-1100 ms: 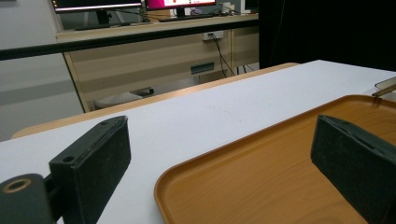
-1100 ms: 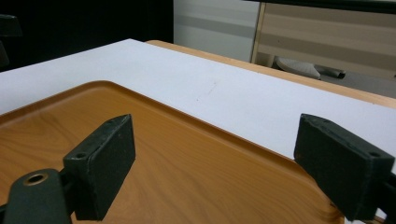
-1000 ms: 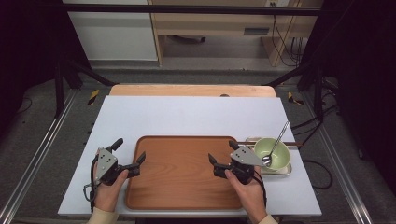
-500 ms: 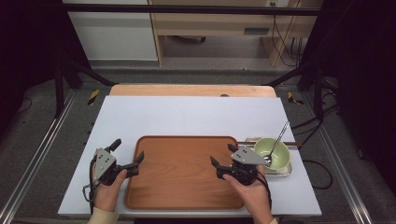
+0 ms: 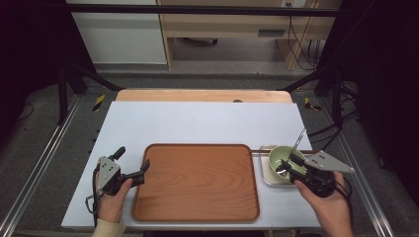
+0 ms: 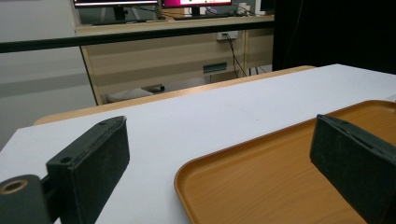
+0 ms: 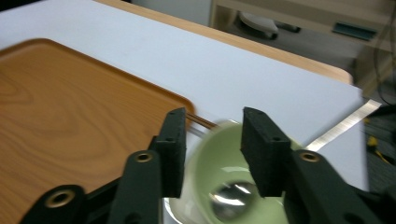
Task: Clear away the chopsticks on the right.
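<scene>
A pale green bowl (image 5: 279, 157) sits in a small grey dish (image 5: 264, 174) right of the brown wooden tray (image 5: 197, 182). A metal spoon (image 5: 295, 143) leans in the bowl with its handle sticking up. My right gripper (image 5: 288, 166) hovers at the bowl's near right side. In the right gripper view its jaws have just been closing and stand a gap apart, open (image 7: 212, 125). The blurred bowl (image 7: 215, 172) and spoon (image 7: 231, 196) lie below and beyond them, and nothing is pressed. My left gripper (image 5: 131, 163) rests open at the tray's left edge (image 6: 224, 163).
Thin brown chopsticks (image 5: 291, 151) lie behind the bowl, across the small dish. The white table top (image 5: 197, 123) ends in a wooden strip at the back. Black frame bars and cables stand beyond the right side.
My right gripper has moved from the wooden tray's right edge to the right, over the bowl, and its jaws have narrowed. The left gripper has stayed put.
</scene>
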A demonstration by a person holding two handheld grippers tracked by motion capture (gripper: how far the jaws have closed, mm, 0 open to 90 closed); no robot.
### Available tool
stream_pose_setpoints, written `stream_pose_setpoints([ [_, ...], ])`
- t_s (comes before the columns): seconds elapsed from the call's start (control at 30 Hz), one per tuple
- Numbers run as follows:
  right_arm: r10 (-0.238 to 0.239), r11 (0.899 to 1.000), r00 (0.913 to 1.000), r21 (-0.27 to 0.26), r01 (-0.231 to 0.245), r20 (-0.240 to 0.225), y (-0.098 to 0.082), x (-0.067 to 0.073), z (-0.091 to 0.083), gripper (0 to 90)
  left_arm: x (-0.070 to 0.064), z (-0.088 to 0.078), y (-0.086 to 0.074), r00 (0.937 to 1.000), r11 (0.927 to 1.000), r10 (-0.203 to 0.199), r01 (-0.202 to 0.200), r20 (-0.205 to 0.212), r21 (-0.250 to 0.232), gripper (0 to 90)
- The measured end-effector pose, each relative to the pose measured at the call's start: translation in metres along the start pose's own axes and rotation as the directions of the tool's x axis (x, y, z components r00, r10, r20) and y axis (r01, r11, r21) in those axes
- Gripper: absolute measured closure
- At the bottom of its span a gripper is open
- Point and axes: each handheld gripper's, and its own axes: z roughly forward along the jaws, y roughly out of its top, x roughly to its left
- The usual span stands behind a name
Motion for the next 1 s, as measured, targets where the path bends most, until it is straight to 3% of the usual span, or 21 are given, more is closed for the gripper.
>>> stream_pose_setpoints([
  [0.07,0.007,1.0,0.9997,0.024,-0.008,0.024,-0.007,-0.016,-0.006,73.7,0.001,0.0,0.0,1.0,1.0,-0.003,0.003,-0.003,-0.001,4.4],
  [0.13,0.03,0.996,0.9979,0.082,-0.035,0.058,-0.019,-0.038,-0.01,83.9,0.002,-0.001,-0.002,1.0,1.0,-0.002,0.002,-0.002,0.004,4.4],
  [0.2,0.045,0.994,0.9966,0.094,-0.051,0.069,-0.022,-0.046,-0.01,86.5,0.005,-0.001,-0.002,0.9999,0.9999,-0.014,0.014,-0.006,-0.002,4.4],
  [0.27,0.075,0.988,0.9934,0.125,-0.086,0.087,-0.027,-0.062,-0.006,90.0,0.006,-0.002,-0.002,0.9996,0.9997,-0.023,0.023,-0.015,-0.004,4.6],
  [0.3,0.091,0.982,0.9899,0.156,-0.107,0.109,-0.032,-0.078,0.003,90.0,0.007,-0.003,-0.002,0.9995,0.9996,-0.028,0.028,-0.016,-0.006,4.9],
  [0.37,0.105,0.977,0.9877,0.174,-0.124,0.117,-0.034,-0.085,0.008,90.0,0.007,-0.003,-0.002,0.9995,0.9996,-0.027,0.027,-0.014,-0.006,5.0],
  [0.4,0.109,0.971,0.9855,0.2,-0.133,0.131,-0.036,-0.099,0.02,90.0,0.006,-0.003,-0.002,0.9997,0.9997,-0.022,0.022,-0.01,-0.007,5.1],
  [0.43,0.109,0.971,0.9855,0.2,-0.133,0.131,-0.036,-0.099,0.02,90.0,0.006,-0.003,-0.002,0.9997,0.9997,-0.022,0.022,-0.01,-0.007,5.1],
  [0.5,0.099,0.965,0.984,0.229,-0.131,0.148,-0.037,-0.113,0.033,90.0,0.006,-0.003,-0.002,0.9998,0.9998,-0.018,0.018,-0.013,-0.005,5.1],
  [0.63,0.158,0.951,0.9714,0.237,-0.198,0.177,-0.035,-0.135,0.057,90.0,0.006,-0.007,0.001,0.9994,0.9997,-0.019,0.019,-0.028,-0.015,5.4],
  [0.73,0.167,0.939,0.9702,0.271,-0.211,0.175,-0.029,-0.147,0.083,90.0,0.005,-0.004,-0.001,0.9995,0.9998,-0.017,0.016,-0.029,-0.007,5.8],
  [0.83,0.157,0.928,0.9683,0.307,-0.212,0.194,-0.028,-0.154,0.1,90.0,0.004,-0.003,-0.002,0.9997,0.9999,-0.011,0.011,-0.023,-0.002,5.8],
  [0.9,0.153,0.925,0.9679,0.315,-0.212,0.199,-0.028,-0.156,0.104,90.0,0.004,-0.003,-0.002,0.9997,1.0,-0.008,0.008,-0.021,0.0,5.9],
  [0.93,0.152,0.917,0.9686,0.337,-0.212,0.197,-0.028,-0.159,0.112,90.0,0.003,-0.003,-0.003,0.9998,1.0,-0.004,0.004,-0.019,0.004,5.9],
  [1.0,0.146,0.911,0.9697,0.356,-0.209,0.196,-0.028,-0.159,0.118,90.0,0.004,-0.003,-0.003,0.9998,1.0,-0.005,0.005,-0.02,0.004,5.9],
])
